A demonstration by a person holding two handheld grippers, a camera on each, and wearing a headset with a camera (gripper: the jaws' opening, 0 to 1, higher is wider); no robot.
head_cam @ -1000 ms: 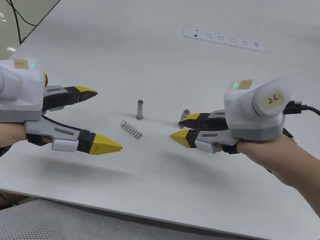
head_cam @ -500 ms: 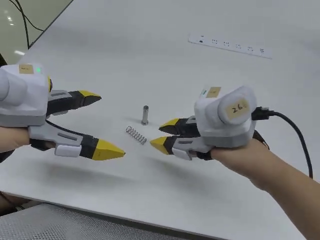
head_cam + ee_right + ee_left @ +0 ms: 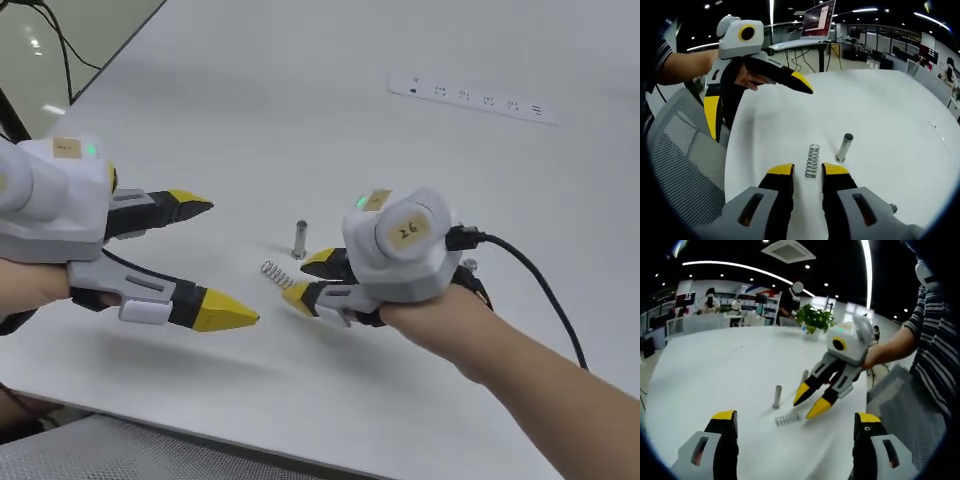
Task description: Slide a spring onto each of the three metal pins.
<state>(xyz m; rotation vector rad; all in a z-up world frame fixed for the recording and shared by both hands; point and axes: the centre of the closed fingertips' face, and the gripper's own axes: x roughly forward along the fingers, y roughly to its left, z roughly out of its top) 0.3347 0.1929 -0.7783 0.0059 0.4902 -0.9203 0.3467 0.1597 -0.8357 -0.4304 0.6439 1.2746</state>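
Shows the right gripper (image 3: 303, 276) low over the white table (image 3: 420, 170), its yellow-tipped jaws a narrow gap apart and clamped on nothing. Puts the lone loose spring (image 3: 274, 273) flat on the table just ahead of those tips, not yet between them. Judging by the right gripper view, lines the spring's long axis up almost with the gripper's own reach, near end facing the gap between the jaws, far end pointing away toward the bare metal pin (image 3: 301, 239). Stands that pin upright just beside the spring's far end, apart from it, no coil on it. Sets the left gripper (image 3: 228, 262) off to the other side, jaws spread wide and empty, well apart from spring and pin; makes the right gripper plainly the nearer of the two. Suggests a short push forward to straddle the coil, or a turn of the wrist to take it across its width, since a lengthwise pinch at the very end looks likely to let it flick loose. Counts one spring lying free and one bare pin; adds, in the left gripper view, what looks like a second pin (image 3: 805, 376) behind the right gripper, too small to tell whether it carries a spring. Catches a white power strip (image 3: 470, 98) at the far side of the table.
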